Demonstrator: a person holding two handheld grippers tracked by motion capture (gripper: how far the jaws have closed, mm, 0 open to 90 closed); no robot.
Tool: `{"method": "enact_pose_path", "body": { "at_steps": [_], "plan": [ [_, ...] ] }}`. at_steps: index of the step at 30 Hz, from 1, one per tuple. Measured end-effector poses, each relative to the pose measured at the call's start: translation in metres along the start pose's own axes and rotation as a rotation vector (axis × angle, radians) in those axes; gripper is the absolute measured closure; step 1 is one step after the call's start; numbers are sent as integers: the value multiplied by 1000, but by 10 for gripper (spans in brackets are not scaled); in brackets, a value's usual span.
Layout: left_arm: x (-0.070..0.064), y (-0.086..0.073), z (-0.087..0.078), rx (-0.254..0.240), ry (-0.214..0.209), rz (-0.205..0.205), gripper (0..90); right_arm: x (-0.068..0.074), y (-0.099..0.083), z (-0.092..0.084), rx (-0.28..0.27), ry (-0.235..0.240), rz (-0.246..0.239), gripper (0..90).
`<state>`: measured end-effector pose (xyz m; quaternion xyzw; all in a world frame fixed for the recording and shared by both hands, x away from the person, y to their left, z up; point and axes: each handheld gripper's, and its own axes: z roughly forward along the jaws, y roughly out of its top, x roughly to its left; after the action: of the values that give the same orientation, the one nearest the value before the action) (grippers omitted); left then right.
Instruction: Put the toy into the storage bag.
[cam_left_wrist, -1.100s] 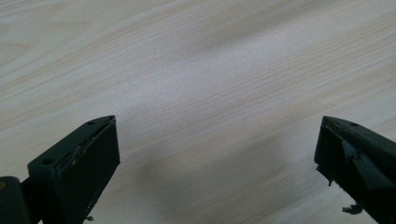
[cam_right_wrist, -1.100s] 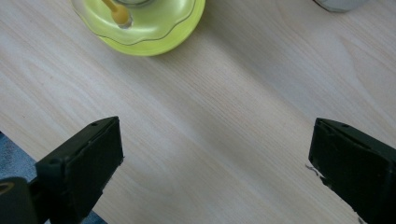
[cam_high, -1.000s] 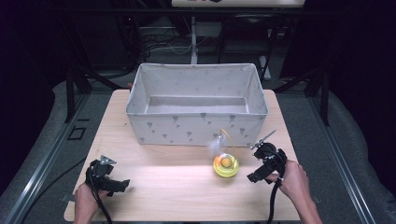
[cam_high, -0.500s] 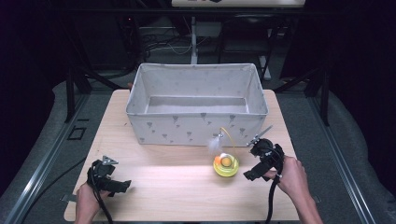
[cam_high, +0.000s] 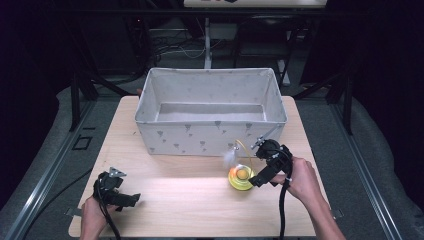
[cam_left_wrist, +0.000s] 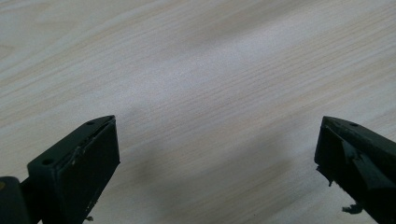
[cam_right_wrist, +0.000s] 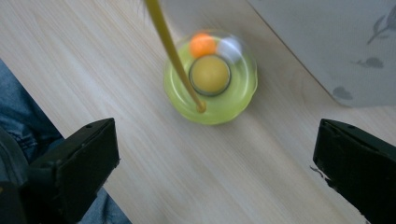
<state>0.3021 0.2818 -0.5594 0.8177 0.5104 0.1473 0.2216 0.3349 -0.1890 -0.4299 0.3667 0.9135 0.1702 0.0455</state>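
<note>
A yellow-green round toy (cam_high: 241, 177) sits on the wooden table (cam_high: 180, 185) in front of the bin. It has a yellow ball in its centre and a thin yellow wand (cam_right_wrist: 170, 46) rising from it to a white feather (cam_high: 229, 157). My right gripper (cam_high: 257, 178) is open just right of the toy, jaws pointing at it and not touching. In the right gripper view the toy (cam_right_wrist: 210, 88) lies ahead of my right gripper (cam_right_wrist: 217, 126). My left gripper (cam_high: 131, 199) rests open at the front left, over bare wood in the left gripper view (cam_left_wrist: 218, 123).
A white fabric bin (cam_high: 210, 135) with a grey print stands at the back middle of the table, its wall (cam_right_wrist: 336, 42) close behind the toy. The table's front edge and a person's jeans (cam_right_wrist: 18, 107) lie near the right gripper.
My right gripper has moved left and a little away from the person, closer to the toy. The left gripper has stayed put.
</note>
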Motion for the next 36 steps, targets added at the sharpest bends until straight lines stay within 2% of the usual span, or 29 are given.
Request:
{"method": "enact_pose_path", "body": {
  "at_steps": [6,8,12,14,15,18,19,20,22,24,25,27,30,33,36],
  "plan": [
    [0,0,-1,-9,5,-3,0,4,17,-6,20,-13,-35,6],
    [0,0,-1,-5,0,-4,0,6,27,-7,36,-19,-55,21],
    [1,0,-2,-6,0,-4,0,7,34,-5,52,-18,-64,71],
    [1,0,-2,-6,0,-4,0,7,38,-5,58,-18,-70,177],
    [1,0,-2,-4,0,-1,0,7,40,-6,70,-17,-79,192],
    [1,0,-2,-1,0,-4,0,8,45,-9,87,-22,-102,332],
    [0,0,-2,-4,-1,1,0,8,46,-9,89,-20,-106,348],
    [0,0,-2,-4,0,2,0,8,48,-9,97,-17,-114,416],
    [1,0,-2,-6,-1,0,0,9,48,-8,100,-14,-118,473],
    [1,0,-2,-2,1,0,0,9,49,-8,119,-17,-129,561],
    [1,0,-1,-2,2,0,0,9,51,-9,139,-24,-143,577],
    [1,0,-2,0,0,-2,0,9,50,-7,133,-15,-139,653],
    [1,0,-3,-6,2,3,0,10,53,-7,152,-26,-166,775],
    [1,0,-2,-2,3,0,0,12,54,-7,149,-26,-179,860],
    [1,0,-2,-2,1,1,0,12,56,-8,146,-24,-182,877]
  ]
}}
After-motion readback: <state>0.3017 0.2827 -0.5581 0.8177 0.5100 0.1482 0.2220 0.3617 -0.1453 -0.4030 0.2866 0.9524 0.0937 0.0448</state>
